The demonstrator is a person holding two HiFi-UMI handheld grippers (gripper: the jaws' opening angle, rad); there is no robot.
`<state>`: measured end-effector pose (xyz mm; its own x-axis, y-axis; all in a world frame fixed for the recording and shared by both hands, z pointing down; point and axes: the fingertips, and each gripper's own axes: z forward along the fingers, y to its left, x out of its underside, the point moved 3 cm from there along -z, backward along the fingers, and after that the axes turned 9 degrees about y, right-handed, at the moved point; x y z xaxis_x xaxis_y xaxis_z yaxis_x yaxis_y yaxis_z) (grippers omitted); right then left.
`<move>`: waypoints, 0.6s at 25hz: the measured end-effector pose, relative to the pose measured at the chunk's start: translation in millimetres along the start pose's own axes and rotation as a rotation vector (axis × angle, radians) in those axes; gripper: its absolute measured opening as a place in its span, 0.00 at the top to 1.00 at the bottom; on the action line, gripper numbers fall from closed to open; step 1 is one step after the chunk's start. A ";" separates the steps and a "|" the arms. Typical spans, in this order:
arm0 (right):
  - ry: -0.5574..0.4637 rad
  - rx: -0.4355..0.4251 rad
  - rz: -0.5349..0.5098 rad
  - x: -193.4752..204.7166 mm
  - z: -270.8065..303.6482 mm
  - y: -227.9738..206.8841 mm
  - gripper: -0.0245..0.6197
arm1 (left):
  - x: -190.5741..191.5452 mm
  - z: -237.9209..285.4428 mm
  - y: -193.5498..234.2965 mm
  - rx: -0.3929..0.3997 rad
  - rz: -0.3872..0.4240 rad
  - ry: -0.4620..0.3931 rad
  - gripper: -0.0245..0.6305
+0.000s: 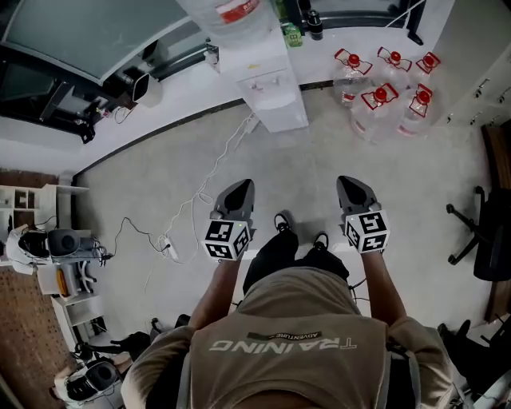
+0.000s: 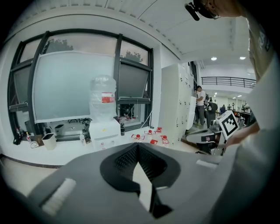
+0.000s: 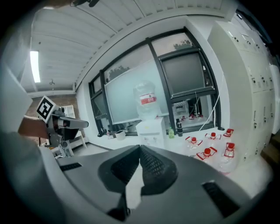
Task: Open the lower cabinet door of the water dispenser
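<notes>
- Water dispenser (image 1: pixel 267 88) is standing vs. the far wall under the window, big bottle (image 1: pixel 231 12) sitting on top. Its lower cabinet door is facing my way, but I'm not making out a handle or hinge side from here. In both gripper views the door is sitting low, partly behind the tool bodies.
- My read: task isn't begun. The door is looking closed, and both tools are well apart from it w/ open floor between.
- Left gripper (image 1: pixel 237 192) is hanging out ahead of the person, claw clenched tip to tip, nothing in it.
- Right gripper (image 1: pixel 354 190) is level beside it, likewise clenched and empty.
- White cable (image 1: pixel 209 180) is trailing across the floor from the dispenser's left side to a power strip (image 1: pixel 168 249). Red-capped water jugs (image 1: pixel 383 92) are clustering just right of the unit.
- Doing it well, imo:
  - I'm planning to get close first, feet clear of the cable and jugs.
  - I'm aiming to drop one tool low, since the door is at the bottom.
  - I'm intending to release that claw before reaching, then pinch the door's free edge or handle once I'm seeing it.
  - I'm meaning to pull along the hinge arc, not straight back, so the unit isn't tipping.
</notes>
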<state>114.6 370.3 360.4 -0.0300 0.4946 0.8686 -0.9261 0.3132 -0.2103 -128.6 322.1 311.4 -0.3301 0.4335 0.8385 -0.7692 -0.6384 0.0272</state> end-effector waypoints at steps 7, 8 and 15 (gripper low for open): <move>0.016 0.011 -0.009 -10.7 23.3 -3.8 0.95 | -5.6 52.7 14.8 0.047 -0.021 0.013 0.96; 0.016 0.019 -0.013 -13.4 26.5 -4.3 0.95 | -8.0 59.6 18.8 0.058 -0.032 0.007 0.96; 0.010 0.067 -0.051 -65.6 70.3 -3.9 0.95 | -59.1 97.2 80.7 0.083 -0.003 -0.061 0.96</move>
<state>93.6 279.6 335.7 0.0216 0.4872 0.8730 -0.9495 0.2834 -0.1347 -117.9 183.1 317.0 -0.2919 0.3973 0.8700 -0.7211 -0.6890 0.0728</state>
